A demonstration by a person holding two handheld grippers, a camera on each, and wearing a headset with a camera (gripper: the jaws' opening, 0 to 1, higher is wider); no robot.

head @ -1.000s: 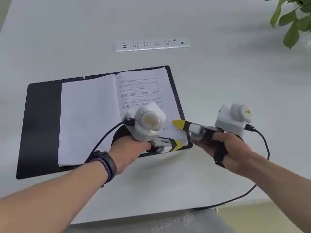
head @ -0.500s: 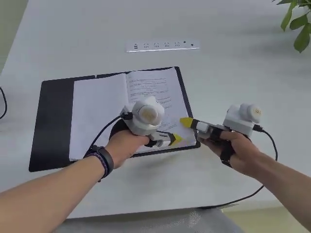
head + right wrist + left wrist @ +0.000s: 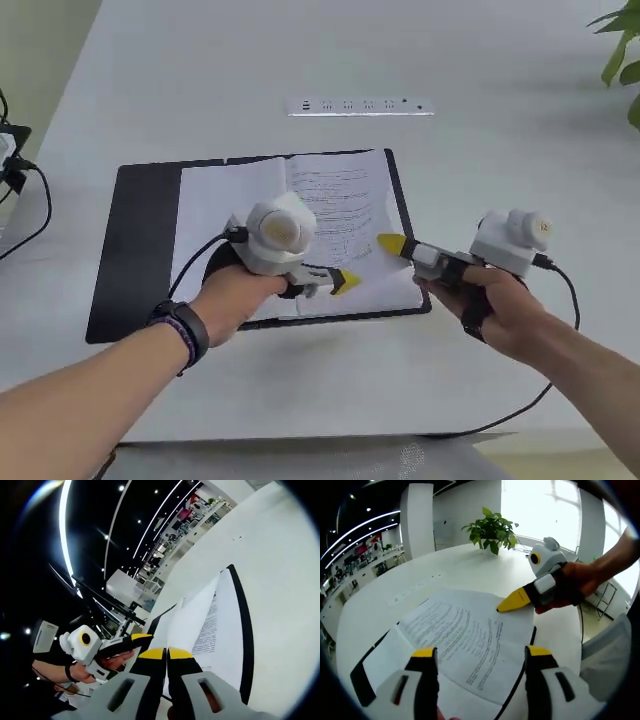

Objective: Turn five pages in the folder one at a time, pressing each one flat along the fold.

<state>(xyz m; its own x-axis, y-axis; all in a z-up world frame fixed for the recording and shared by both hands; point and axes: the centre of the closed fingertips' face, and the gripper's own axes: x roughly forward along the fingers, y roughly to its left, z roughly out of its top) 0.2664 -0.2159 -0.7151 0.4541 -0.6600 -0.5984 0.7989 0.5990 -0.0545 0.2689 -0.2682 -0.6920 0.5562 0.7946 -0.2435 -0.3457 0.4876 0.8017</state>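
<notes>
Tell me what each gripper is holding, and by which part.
Left gripper is open above the printed page, holding nothing. Right gripper is shut near that page's outer edge; whether a sheet is pinched cannot be told.

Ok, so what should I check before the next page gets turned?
1. Folder open and lying flat on the table: ok.
2. Left tool open, jaws apart above the printed page: ok.
3. Right tool tip near that page's outer edge: ok.
4. Right tool pinching just one sheet: cannot tell. Its jaws are shut, but no paper shows between them.
5. Printed page lying flat along the fold: cannot tell, since the left tool covers part of it.
</notes>
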